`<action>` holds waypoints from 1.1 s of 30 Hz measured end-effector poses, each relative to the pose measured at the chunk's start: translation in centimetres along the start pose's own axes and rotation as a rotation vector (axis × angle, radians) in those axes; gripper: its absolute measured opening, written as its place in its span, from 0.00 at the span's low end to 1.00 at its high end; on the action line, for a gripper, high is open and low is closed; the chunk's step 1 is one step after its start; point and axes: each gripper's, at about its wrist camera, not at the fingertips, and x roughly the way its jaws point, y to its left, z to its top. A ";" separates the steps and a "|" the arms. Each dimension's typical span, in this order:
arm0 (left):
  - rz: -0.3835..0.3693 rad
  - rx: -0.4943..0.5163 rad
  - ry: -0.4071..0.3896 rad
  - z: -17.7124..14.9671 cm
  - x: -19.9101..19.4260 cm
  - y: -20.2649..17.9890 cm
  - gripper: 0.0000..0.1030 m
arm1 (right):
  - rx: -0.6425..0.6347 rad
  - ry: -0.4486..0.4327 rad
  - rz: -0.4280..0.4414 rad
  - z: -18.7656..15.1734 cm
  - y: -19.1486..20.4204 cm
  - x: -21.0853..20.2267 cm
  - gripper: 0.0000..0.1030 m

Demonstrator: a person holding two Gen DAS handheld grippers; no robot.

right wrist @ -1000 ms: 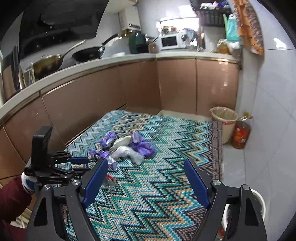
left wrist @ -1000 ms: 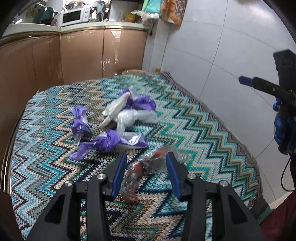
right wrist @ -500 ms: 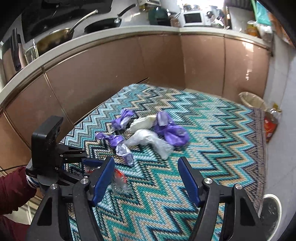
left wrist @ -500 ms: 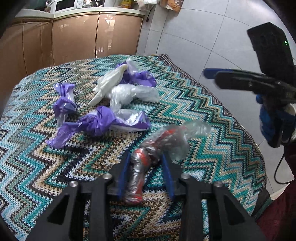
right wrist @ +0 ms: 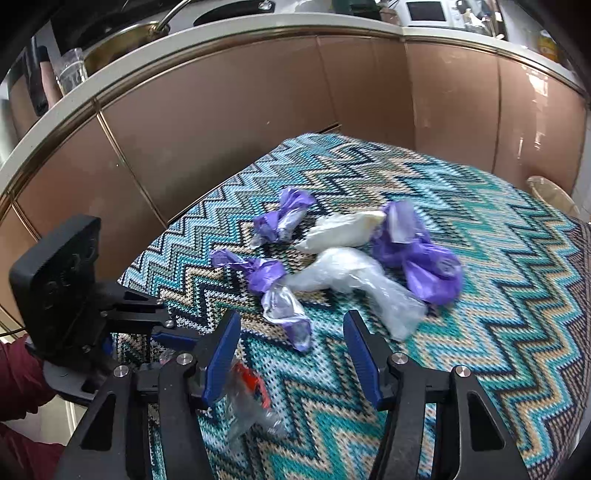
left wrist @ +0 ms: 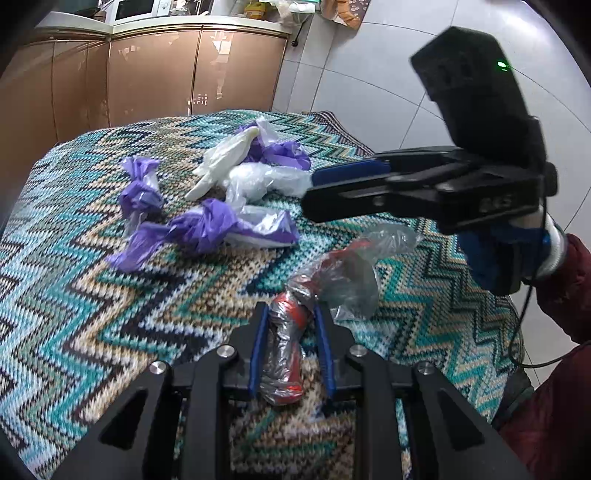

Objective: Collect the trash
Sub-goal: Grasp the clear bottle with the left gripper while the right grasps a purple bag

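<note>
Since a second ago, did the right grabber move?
Yes. The right gripper came down and closer to the purple wrapper on the zigzag cloth, its jaws closing on nothing.

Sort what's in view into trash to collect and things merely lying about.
Job: red wrapper in clear plastic between the closing left gripper jaws; purple bags; white bags; right gripper, closing on nothing.
Background: zigzag cloth; microwave; pan.

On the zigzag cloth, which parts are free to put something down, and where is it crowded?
Free: the cloth right of the purple bag, and the strip toward the cabinets. Crowded: the centre pile and the red-and-clear wrapper between the closing left gripper.
</note>
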 end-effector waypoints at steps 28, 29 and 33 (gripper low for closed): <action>0.107 -0.185 -0.108 -4.5 -7.5 1.8 0.23 | -0.059 0.024 -0.007 -0.5 2.2 1.2 0.12; 0.111 -0.187 -0.115 -4.5 -7.9 1.7 0.23 | -0.058 0.018 -0.008 -0.5 2.3 0.9 0.12; 0.133 -0.188 -0.141 -4.1 -9.2 1.0 0.23 | -0.043 -0.021 -0.018 -1.1 2.4 -1.2 0.12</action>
